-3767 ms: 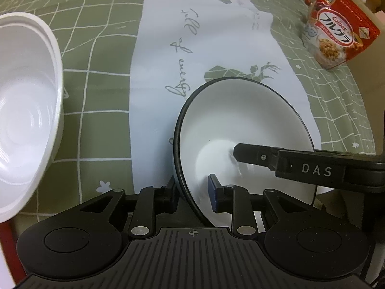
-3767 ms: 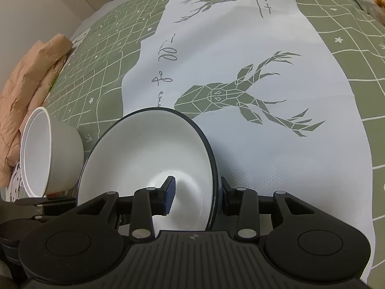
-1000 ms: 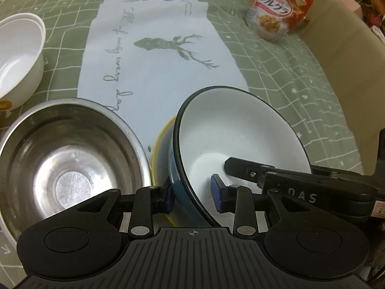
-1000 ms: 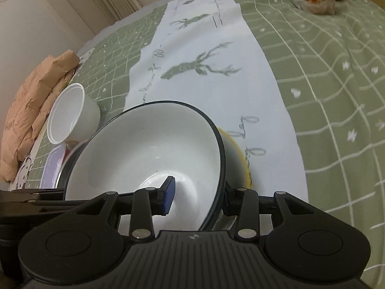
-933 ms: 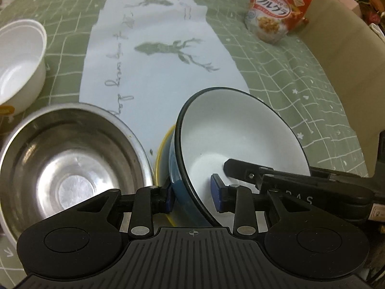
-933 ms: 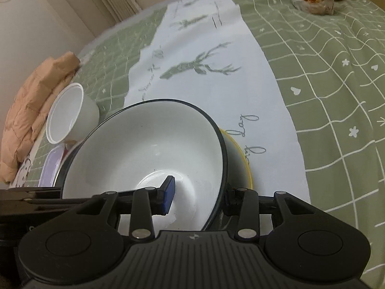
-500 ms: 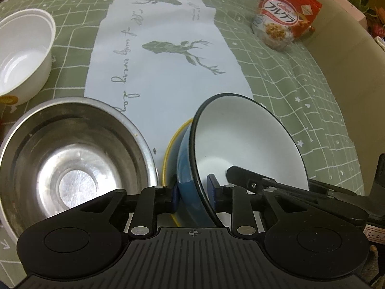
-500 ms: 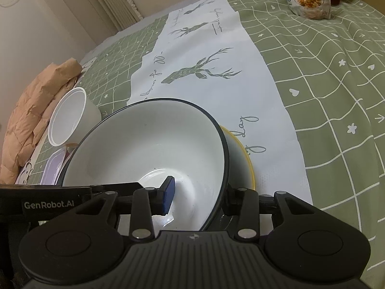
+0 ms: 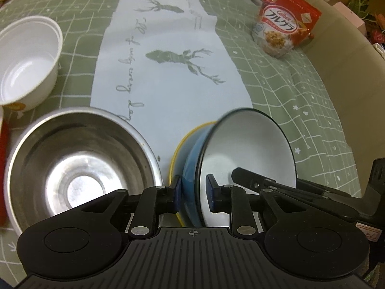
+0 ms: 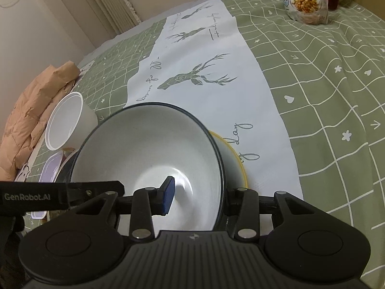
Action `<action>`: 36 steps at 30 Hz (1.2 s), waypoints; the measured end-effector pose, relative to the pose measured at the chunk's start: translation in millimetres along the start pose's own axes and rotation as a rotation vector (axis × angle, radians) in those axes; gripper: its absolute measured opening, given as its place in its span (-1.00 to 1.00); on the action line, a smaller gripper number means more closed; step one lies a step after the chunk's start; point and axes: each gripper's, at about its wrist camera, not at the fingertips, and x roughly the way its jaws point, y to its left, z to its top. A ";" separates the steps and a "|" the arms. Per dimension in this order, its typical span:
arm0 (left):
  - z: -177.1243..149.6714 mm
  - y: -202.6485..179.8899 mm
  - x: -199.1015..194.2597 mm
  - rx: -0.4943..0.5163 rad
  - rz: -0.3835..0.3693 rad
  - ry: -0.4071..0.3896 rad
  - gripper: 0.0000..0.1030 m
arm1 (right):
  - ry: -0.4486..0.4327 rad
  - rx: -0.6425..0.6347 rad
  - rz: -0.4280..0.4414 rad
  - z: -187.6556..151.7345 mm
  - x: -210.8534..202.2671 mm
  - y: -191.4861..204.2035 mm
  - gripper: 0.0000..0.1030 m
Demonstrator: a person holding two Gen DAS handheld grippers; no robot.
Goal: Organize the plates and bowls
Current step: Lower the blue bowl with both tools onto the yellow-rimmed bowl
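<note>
Enamel, by the look of it: the blue bowl [image 9: 250, 151] has a hard glossy white inside and a thin dark rim, so I judge it stiff, fairly light, slick under rubber pads, and liable to chip if it knocks the dish beneath. It sits tilted inside the yellow-rimmed dish [image 9: 179, 149] on the desk [image 10: 324, 101], just beside the steel bowl [image 9: 79, 168].

My left tongs [image 9: 193, 193] straddle the bowl's near wall, one pad outside on the blue, one inside on the white. A gap seems to show beside the pads and the frame is blurred, so I cannot tell whether they are pinching or have let go. My right tongs [image 10: 199, 192] straddle the opposite wall in the same way; the inner pad looks clear of the enamel, so I read them as slack rather than clamped.

The rim wall is the place to take hold of it, pads set deep over the lip, since the curved side would slide out of a shallow pinch. I would lower or lift it squarely, because a tilted bowl nested in another tends to rock.

The white plastic bowl [image 9: 26, 60] stands well apart, beyond the steel one; it looks light and easily tipped.
</note>
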 end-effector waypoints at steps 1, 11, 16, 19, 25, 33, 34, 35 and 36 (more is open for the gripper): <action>0.7 -0.3 -0.5 0.008 0.007 -0.001 -0.53 | -0.003 -0.001 0.000 -0.1 -0.4 0.6 -0.23; 1.3 2.8 -3.7 0.017 0.010 -0.013 -0.54 | -0.014 -0.007 -0.001 1.7 -1.2 3.4 -0.23; 2.8 3.1 -12.7 0.031 0.032 -0.058 -0.55 | -0.030 -0.021 -0.015 1.5 -5.2 6.7 -0.21; 5.7 0.8 -23.2 0.056 0.052 -0.100 -0.55 | -0.077 -0.057 -0.046 2.6 -12.8 12.9 -0.11; 8.8 -2.2 -23.2 0.095 0.086 -0.105 -0.55 | -0.100 -0.045 -0.043 9.4 -16.8 12.2 -0.10; 8.4 -2.2 -8.6 0.133 0.118 -0.087 -0.55 | -0.096 -0.055 -0.049 9.1 -15.5 12.7 -0.10; 8.9 -2.0 -7.7 0.138 0.122 -0.088 -0.55 | -0.096 -0.055 -0.049 9.1 -15.7 12.5 -0.10; 9.3 -1.8 -6.6 0.142 0.126 -0.088 -0.55 | -0.097 -0.057 -0.050 8.6 -15.9 12.7 -0.10; 9.6 -1.5 -5.4 0.145 0.132 -0.089 -0.55 | -0.097 -0.057 -0.050 8.8 -15.9 12.4 -0.10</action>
